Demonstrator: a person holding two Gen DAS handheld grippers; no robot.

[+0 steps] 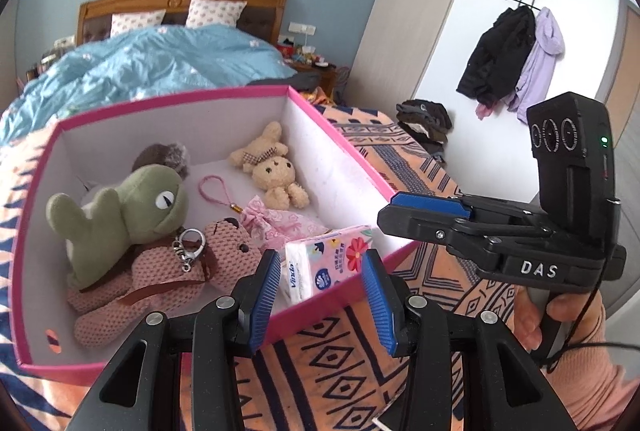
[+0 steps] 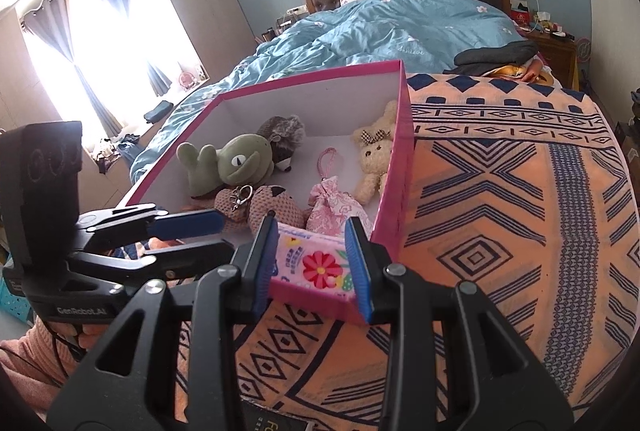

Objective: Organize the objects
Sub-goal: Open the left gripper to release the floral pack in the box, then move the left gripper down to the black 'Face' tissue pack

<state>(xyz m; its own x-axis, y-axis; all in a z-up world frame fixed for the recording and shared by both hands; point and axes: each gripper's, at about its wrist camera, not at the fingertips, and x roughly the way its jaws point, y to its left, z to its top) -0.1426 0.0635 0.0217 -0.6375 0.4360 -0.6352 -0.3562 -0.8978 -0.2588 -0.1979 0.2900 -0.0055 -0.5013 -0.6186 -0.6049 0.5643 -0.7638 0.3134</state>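
Blue pads (image 1: 266, 295) of the left gripper (image 1: 322, 254) stand apart right in front of my lens, released, pressing on nothing. Beyond them the floral Vinda tissue pack (image 1: 320, 263) leans in the near right corner of the pink-rimmed box (image 1: 172, 101), propped against the near wall.

From the other camera, the right gripper (image 2: 311, 223) has its jaws parted by a modest gap. The pack shows through that gap, but the left view puts those fingertips out over the box's right wall, clear of the pack, so they grip nothing. A hand (image 1: 532, 319) in a pink sleeve wraps its handle.

Inside the box, a green frog plush (image 1: 128, 215) lies along the left wall on top of a knitted brown bear (image 1: 160, 271) — the bear reaches toward the near wall. A pink fabric pouch (image 1: 280, 223) with a cord loop sits mid-floor, just behind the pack. A cream bunny (image 1: 276, 171) rests toward the far right corner, a grey hedgehog plush (image 2: 284, 135) toward the far wall.

The box sits on an orange patterned blanket (image 1: 360, 359).
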